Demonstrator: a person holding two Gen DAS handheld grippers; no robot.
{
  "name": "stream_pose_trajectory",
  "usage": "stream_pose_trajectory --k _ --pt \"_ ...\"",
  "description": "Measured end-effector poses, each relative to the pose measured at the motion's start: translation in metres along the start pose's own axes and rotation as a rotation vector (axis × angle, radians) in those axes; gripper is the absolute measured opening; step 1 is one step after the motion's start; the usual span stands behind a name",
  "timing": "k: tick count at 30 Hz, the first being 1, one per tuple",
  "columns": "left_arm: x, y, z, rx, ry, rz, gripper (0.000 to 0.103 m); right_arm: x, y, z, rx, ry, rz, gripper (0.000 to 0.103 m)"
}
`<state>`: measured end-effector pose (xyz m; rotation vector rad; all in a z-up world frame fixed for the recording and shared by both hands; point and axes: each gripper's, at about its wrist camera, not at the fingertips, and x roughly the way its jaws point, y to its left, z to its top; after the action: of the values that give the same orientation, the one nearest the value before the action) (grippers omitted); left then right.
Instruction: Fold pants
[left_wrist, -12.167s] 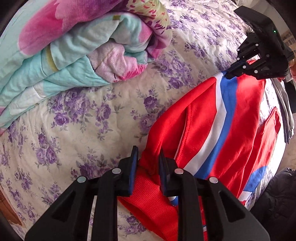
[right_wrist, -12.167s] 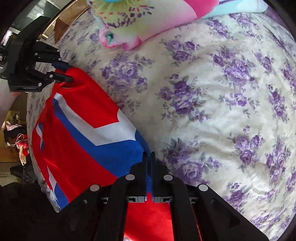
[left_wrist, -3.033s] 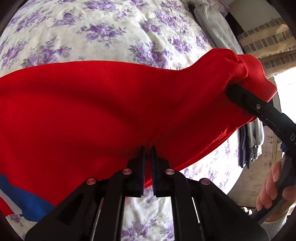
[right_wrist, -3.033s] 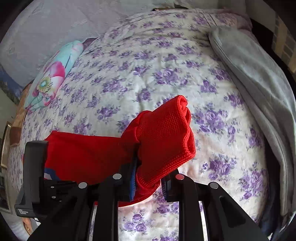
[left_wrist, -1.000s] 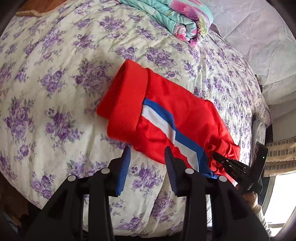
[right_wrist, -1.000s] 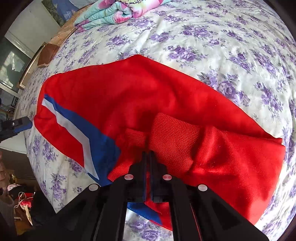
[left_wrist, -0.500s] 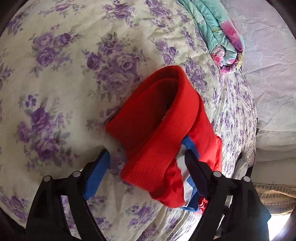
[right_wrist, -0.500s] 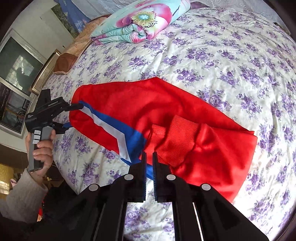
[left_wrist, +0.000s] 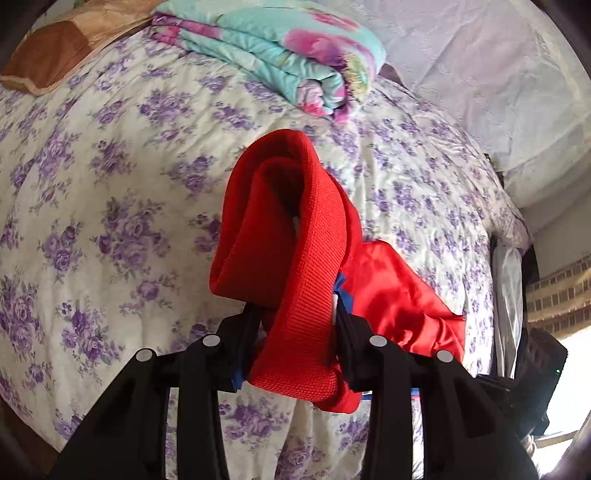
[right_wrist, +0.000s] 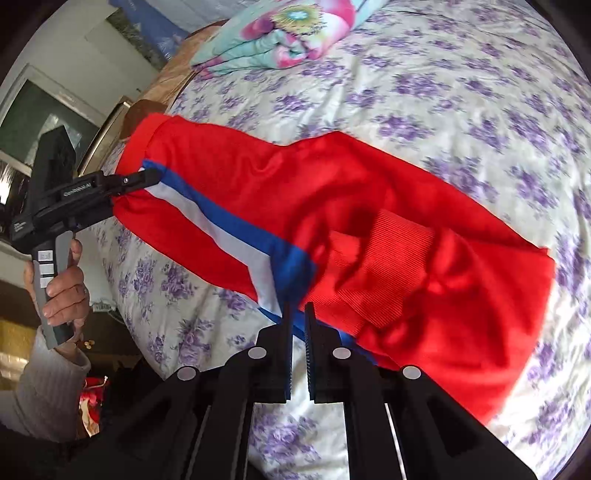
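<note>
I am holding the thick red band (left_wrist: 295, 266) of the pants (right_wrist: 332, 206) in my left claw (left_wrist: 295, 332). Its two fingers are squeezing the band between them, and the band is bunching up toward 12 o'clock. The pants are lying across the bed (left_wrist: 110, 184), folded over once, with the blue and white stripe (right_wrist: 221, 229) showing.

My right claw (right_wrist: 298, 314) is holding nothing. Its fingers are a little way apart, sitting just over the edge of the pants at 6 o'clock in its own view.

Here is what I am worrying about. I am gripping only one end, so if I am pulling now, the other half could drag and the fold could come undone (the shiny cloth looks slippery). The loose cuff (right_wrist: 384, 266) lying on top could slide off too. My right claw needs to be grabbing first.

The blanket (left_wrist: 280, 55) at 12 o'clock is well away.
</note>
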<state>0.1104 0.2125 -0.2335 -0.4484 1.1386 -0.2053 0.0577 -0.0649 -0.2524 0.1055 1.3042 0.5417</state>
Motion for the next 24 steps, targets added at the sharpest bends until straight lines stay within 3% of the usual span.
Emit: stream_pose_trajectory --k 3,7,9,12,13,15,18,23,24 --pt "-0.001 -0.009 0.002 0.019 -0.007 -0.028 0.036 0.036 0.015 0.019 -0.032 0.002 0.035 0.007" --pt "0.011 -0.012 0.006 0.025 0.022 -0.034 0.036 0.076 0.017 0.038 -0.045 -0.012 -0.127 0.005" --pt "0.021 -0.013 0.006 0.040 0.062 -0.032 0.036 0.092 0.010 0.045 -0.035 0.014 -0.164 0.000" --pt "0.034 -0.009 0.005 0.043 0.103 0.024 0.034 0.096 0.011 0.062 -0.039 0.085 -0.158 0.000" --pt "0.037 -0.005 0.006 0.032 0.098 0.001 0.033 0.092 0.013 0.069 -0.043 0.095 -0.151 0.001" --pt "0.037 0.006 0.007 -0.027 0.100 -0.044 0.032 0.075 0.018 0.086 -0.069 0.045 -0.167 0.003" --pt "0.033 0.015 0.007 -0.052 0.077 -0.036 0.031 0.065 0.012 0.113 -0.065 0.000 -0.216 0.005" --pt "0.027 0.008 0.007 -0.026 0.070 -0.049 0.029 0.104 -0.013 0.131 -0.008 0.090 -0.201 0.005" --pt "0.025 0.005 0.008 -0.015 0.066 -0.055 0.029 0.106 -0.013 0.129 -0.027 0.071 -0.202 0.003"
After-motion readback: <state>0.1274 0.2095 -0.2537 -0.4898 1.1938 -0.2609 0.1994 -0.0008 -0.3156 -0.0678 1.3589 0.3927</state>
